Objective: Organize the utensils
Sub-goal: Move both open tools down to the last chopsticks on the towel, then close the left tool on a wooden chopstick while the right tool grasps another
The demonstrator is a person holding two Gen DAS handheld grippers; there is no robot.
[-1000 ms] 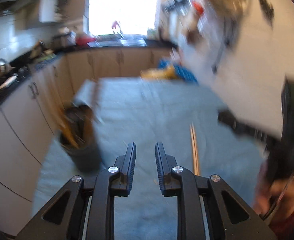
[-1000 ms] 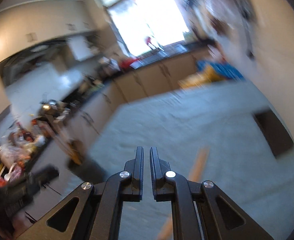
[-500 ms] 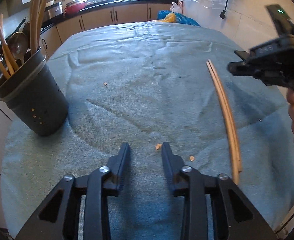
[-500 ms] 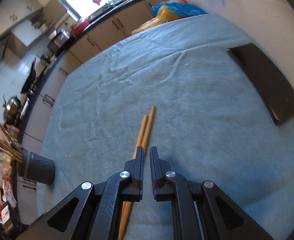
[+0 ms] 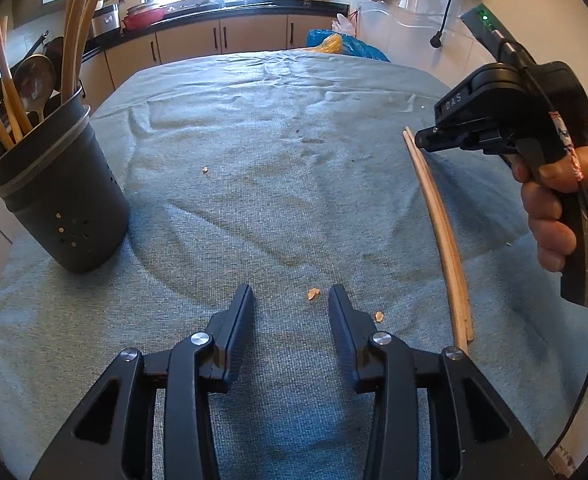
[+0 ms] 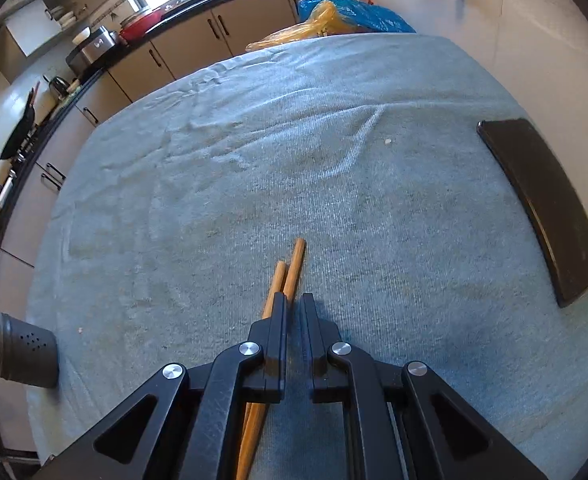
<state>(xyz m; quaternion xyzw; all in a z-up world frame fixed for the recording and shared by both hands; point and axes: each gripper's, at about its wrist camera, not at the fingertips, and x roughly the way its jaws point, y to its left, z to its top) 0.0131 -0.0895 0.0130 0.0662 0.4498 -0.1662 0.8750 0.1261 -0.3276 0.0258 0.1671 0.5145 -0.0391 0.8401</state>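
We hold the left tongs (image 5: 290, 300) low over the towel-covered counter (image 5: 277, 152), jaws just opening, nothing between them. The right tongs (image 6: 293, 306) stay clenched and empty, hovering over the chopsticks (image 6: 289, 270) at lower centre, probably lining up a pick. The holder (image 5: 59, 204) waits at left.

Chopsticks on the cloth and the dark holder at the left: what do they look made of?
The chopsticks look like wood or bamboo: matte tan, uniform colour, blunt cut ends. The utensil holder looks like matte dark grey metal or plastic, which one I cannot tell: smooth wall, small punched holes low on the side, a paler band near the rim. The cloth looks like blue-grey terry: looped nap, soft wrinkles.
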